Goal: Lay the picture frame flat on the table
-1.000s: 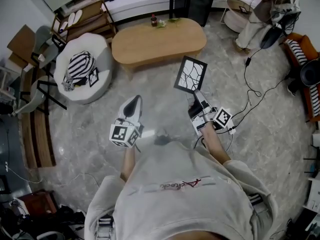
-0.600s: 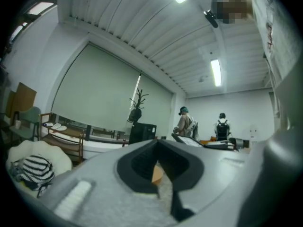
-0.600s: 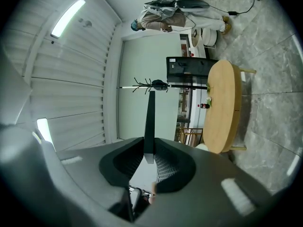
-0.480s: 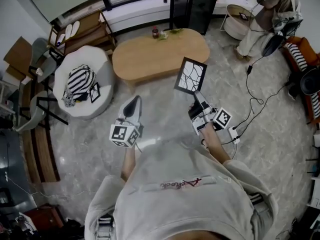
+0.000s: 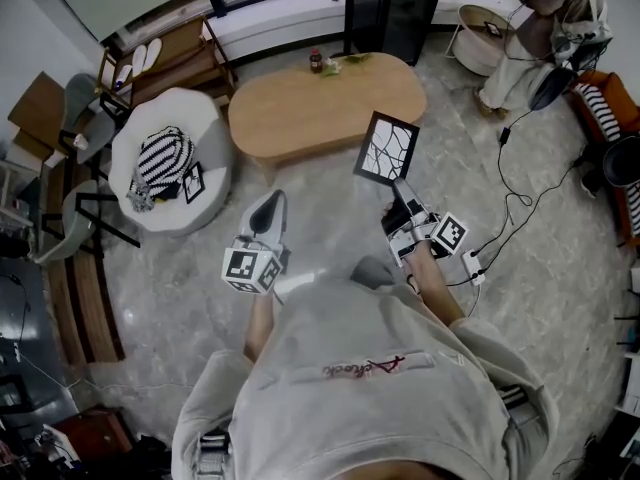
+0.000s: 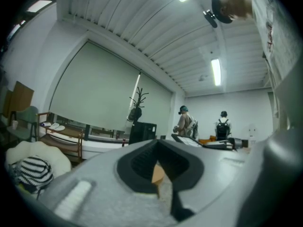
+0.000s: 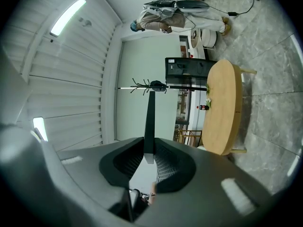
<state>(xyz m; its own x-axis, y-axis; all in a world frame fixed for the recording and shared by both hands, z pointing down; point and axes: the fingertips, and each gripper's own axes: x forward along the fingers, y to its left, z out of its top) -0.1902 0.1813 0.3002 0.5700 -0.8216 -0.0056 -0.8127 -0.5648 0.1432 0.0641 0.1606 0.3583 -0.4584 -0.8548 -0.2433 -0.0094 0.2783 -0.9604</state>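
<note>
While left tongs (image 5: 269, 204) are closed empty, right tongs (image 5: 399, 187) pinch the picture frame (image 5: 386, 149) edge-on.

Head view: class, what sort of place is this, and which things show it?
Probably a lounge or living-room set, perhaps staged: an oval light-wood coffee table, a round white padded armchair with a striped cushion, and a wooden rack holding white slippers.

Picture frame (image 5: 386, 149) before table (image 5: 300, 108)
</note>
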